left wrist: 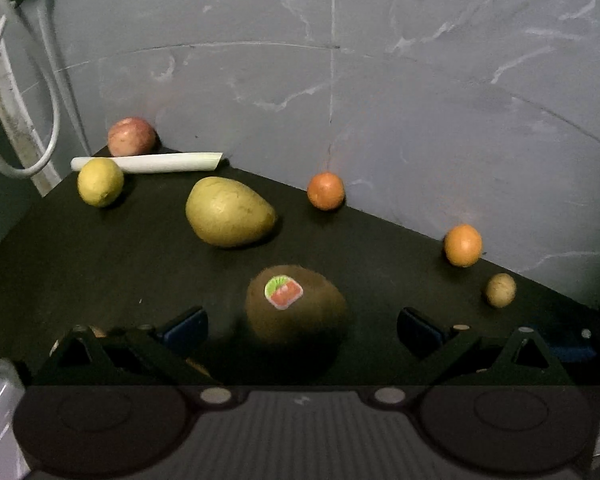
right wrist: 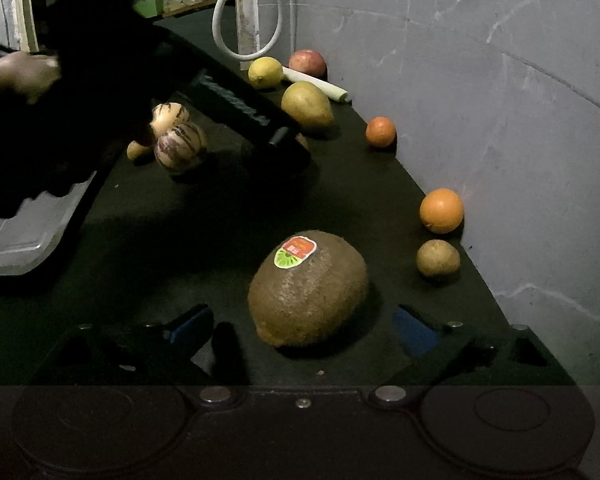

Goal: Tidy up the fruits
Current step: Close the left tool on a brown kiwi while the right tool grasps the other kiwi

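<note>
Brown kiwi [right wrist: 308,292] lies on the black worktop [right wrist: 180,240] between my right gripper [right wrist: 304,330] fingers, spread wide and not touching, lined up to grasp. Left gripper [left wrist: 302,326] also stands open, empty. Its dark body hides the striped fruits [right wrist: 180,146] partly near the left edge.

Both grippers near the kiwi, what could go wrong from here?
1. The kiwi lies loose between the open right gripper pads, off-centre toward the right pad; closing may push or roll it instead of gripping.
2. The left gripper also frames the kiwi, so the two may collide.
3. A nudged kiwi may roll into the small potato or the orange at the wall.
</note>
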### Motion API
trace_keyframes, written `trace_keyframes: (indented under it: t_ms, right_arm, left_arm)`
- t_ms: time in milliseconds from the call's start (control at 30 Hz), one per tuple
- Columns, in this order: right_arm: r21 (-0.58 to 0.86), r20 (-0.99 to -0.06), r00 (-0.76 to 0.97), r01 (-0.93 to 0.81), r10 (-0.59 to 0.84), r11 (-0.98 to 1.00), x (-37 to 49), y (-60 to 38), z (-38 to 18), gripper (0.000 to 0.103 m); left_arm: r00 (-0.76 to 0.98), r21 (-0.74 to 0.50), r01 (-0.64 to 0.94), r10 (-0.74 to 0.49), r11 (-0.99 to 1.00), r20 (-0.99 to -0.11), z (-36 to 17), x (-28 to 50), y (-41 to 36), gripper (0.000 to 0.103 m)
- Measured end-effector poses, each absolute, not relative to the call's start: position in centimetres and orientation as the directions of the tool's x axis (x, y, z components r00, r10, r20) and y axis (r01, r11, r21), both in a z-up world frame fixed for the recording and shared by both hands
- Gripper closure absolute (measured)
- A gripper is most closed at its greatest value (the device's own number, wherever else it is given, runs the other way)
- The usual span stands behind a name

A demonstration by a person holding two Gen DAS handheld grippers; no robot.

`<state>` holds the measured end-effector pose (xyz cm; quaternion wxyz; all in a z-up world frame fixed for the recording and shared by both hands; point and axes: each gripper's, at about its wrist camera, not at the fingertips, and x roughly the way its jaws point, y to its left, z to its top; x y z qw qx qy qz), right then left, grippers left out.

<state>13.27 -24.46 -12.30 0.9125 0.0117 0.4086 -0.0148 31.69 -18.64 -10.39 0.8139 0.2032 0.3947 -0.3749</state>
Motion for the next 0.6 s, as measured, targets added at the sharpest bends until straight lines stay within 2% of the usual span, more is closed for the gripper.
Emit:
trace_keyframes:
  t_ms: [167,333,400,533,600]
  right_arm:
    - [0.018,-0.739,0.674,0.019,0.0,1.0,13.5,-24.8,-12.8,0.018]
    - [0.014,-0.73,0.684,0.005,0.007,1.0,13.7,-24.7,-12.9,0.019]
    - [0.011,-0.726,0.688,-0.001,0.009,1.0,13.8,-24.7,-13.0,0.021]
    - [0.006,-0.716,0.698,-0.004,0.007,1.0,13.9,-24.5,-12.9,0.026]
    - [0.005,-0.712,0.702,0.0,0.004,1.0,13.9,-24.5,-12.9,0.029]
  left_arm:
    - [0.385,0.018,0.772,-0.445,0.636,-0.808,-11.6,33.1,-19.6,0.003]
    - [0.372,0.0,0.756,-0.43,0.654,-0.823,-12.0,33.7,-20.2,0.009]
    - [0.35,-0.005,0.736,-0.388,0.677,-0.852,-12.2,33.7,-20.2,0.01]
    - [0.341,-0.014,0.726,-0.377,0.688,-0.861,-12.8,34.0,-20.2,0.019]
    - [0.348,-0.015,0.721,-0.381,0.692,-0.857,-12.9,34.0,-20.1,0.02]
